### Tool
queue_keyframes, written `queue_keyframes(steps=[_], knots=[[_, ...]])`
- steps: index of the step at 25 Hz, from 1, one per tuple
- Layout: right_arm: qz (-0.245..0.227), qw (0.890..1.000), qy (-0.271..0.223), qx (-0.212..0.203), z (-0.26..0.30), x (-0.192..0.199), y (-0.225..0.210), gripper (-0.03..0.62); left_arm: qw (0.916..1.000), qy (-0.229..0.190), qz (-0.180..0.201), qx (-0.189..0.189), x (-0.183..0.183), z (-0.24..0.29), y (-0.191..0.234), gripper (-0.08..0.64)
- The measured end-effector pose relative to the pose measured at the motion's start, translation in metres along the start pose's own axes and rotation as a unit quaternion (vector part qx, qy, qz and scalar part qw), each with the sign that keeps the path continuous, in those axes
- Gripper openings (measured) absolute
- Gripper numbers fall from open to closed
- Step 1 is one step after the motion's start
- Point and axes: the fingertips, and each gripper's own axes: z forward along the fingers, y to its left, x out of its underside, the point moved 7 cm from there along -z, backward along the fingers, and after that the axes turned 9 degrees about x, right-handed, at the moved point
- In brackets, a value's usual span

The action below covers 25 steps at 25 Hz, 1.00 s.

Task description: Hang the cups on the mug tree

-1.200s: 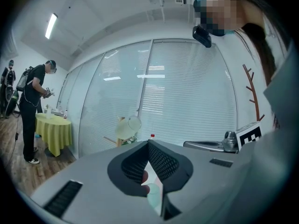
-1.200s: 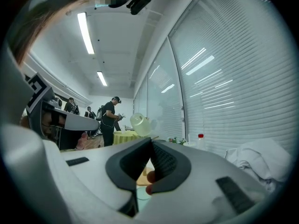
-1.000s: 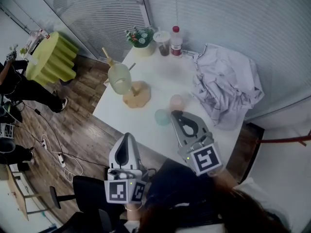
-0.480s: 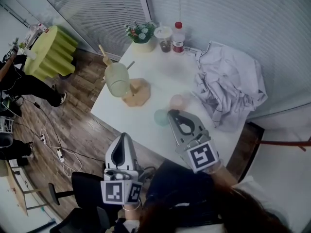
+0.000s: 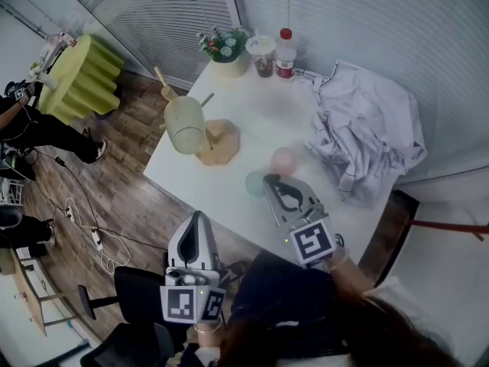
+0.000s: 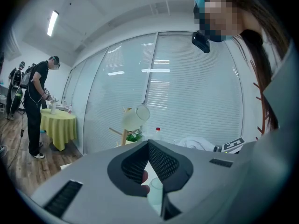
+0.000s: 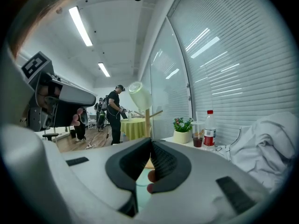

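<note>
The wooden mug tree stands on the white table, with a pale green cup hanging on one of its pegs. A pink cup and a teal cup sit on the table near the front. My right gripper is shut and holds nothing. Its tip is just right of the teal cup, and I cannot tell if they touch. In the right gripper view the closed gripper points at the tree. My left gripper hovers off the table's front edge, shut and holding nothing.
At the table's far edge stand a flower pot, a lidded drink cup and a red-capped bottle. A crumpled white garment covers the right side. On the left are a yellow-green table, people and floor cables.
My right gripper has sunk toward the table beside the teal cup and stays shut. The left gripper has hardly moved.
</note>
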Motion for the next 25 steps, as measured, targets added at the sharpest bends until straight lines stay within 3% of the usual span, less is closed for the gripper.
queue_keyframes(steps=[8, 17, 25], knots=[[-0.009, 1.000, 0.017, -0.010, 0.009, 0.016, 0.009, 0.023, 1.0000, 0.007, -0.005, 0.001, 0.006, -0.001, 0.004, 0.000], [-0.033, 0.998, 0.041, -0.023, 0.024, 0.032, 0.018, 0.165, 0.9998, 0.014, -0.012, 0.003, 0.011, -0.001, 0.009, 0.001], [-0.036, 0.997, 0.064, -0.033, 0.035, 0.044, 0.024, 0.223, 0.9996, 0.024, -0.015, 0.001, 0.016, 0.000, 0.019, 0.002]])
